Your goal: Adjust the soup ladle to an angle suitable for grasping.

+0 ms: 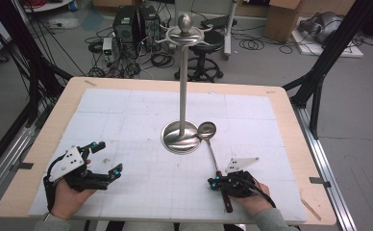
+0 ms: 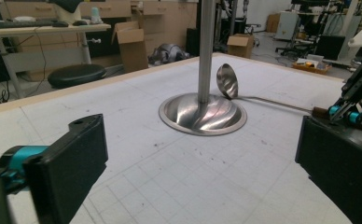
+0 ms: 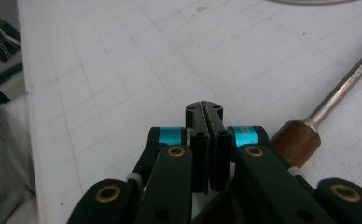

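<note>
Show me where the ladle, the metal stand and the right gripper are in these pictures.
ladle [image 1: 206,129]: high view, on its round bowl.
metal stand [image 1: 182,86]: high view, on its upright pole.
right gripper [image 3: 204,109]: right gripper view, at the tips of its closed jaws.

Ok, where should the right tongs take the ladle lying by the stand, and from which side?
Probably the wooden handle, coming straight down from above. The ladle lies flat on the table, its bowl resting against the stand's base, so the bowl end is crowded. The handle end lies free beside the right tongs, whose jaws are shut and must open first.
</note>
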`<move>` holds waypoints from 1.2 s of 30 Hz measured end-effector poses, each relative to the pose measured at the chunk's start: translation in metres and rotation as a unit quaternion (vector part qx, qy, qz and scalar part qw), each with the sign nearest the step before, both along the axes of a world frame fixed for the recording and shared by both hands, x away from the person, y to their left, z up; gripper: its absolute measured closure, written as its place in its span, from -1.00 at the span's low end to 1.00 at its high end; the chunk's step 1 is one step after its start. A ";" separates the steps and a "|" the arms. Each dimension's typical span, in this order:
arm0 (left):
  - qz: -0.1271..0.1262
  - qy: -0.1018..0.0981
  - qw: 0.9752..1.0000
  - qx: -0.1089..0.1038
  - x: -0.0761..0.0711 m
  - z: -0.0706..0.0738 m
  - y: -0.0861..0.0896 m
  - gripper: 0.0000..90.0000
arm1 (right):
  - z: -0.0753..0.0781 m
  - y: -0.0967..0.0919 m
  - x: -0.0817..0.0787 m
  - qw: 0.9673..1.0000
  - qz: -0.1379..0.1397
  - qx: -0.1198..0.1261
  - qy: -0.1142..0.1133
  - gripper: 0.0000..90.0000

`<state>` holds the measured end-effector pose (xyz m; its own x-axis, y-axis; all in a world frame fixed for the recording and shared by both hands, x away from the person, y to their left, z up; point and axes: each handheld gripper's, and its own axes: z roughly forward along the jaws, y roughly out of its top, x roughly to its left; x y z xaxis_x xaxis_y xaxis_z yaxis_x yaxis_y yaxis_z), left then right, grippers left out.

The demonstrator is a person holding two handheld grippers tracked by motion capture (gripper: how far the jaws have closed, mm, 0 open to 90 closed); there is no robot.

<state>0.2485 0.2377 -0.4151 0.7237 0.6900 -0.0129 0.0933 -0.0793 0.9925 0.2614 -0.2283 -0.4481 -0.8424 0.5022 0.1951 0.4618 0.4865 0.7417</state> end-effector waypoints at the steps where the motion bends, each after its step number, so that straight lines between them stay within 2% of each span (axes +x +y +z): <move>1: 0.003 -0.002 1.000 0.001 0.000 0.000 0.000 -0.93 | 0.001 0.001 -0.001 1.000 0.001 -0.008 0.001 0.99; 2: 0.003 -0.002 1.000 0.001 0.000 0.000 0.000 -0.93 | 0.001 0.001 -0.001 1.000 0.001 -0.008 0.001 0.99; 3: 0.002 -0.003 1.000 -0.002 0.000 0.000 0.001 -0.93 | 0.001 0.003 -0.002 1.000 0.003 -0.019 -0.003 0.99; 20: 0.001 0.001 1.000 0.001 0.001 -0.001 0.000 -0.93 | 0.003 -0.002 -0.004 0.999 0.002 -0.037 -0.005 1.00; 33: 0.002 0.001 1.000 0.005 0.001 -0.001 0.000 -0.93 | 0.006 -0.021 -0.001 0.998 -0.031 -0.045 0.001 1.00; 35: 0.004 0.002 1.000 0.007 0.001 -0.001 0.000 -0.93 | 0.006 -0.030 0.001 0.998 -0.051 -0.042 0.009 1.00; 36: 0.004 0.002 1.000 0.007 0.001 -0.001 0.000 -0.93 | 0.006 -0.030 0.001 0.998 -0.051 -0.042 0.009 1.00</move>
<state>0.2495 0.2377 -0.4159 0.7179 0.6962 -0.0069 0.0986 -0.0919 0.9909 0.2628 -0.2581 -0.4422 -0.7833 0.5998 0.1634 0.5243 0.4961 0.6921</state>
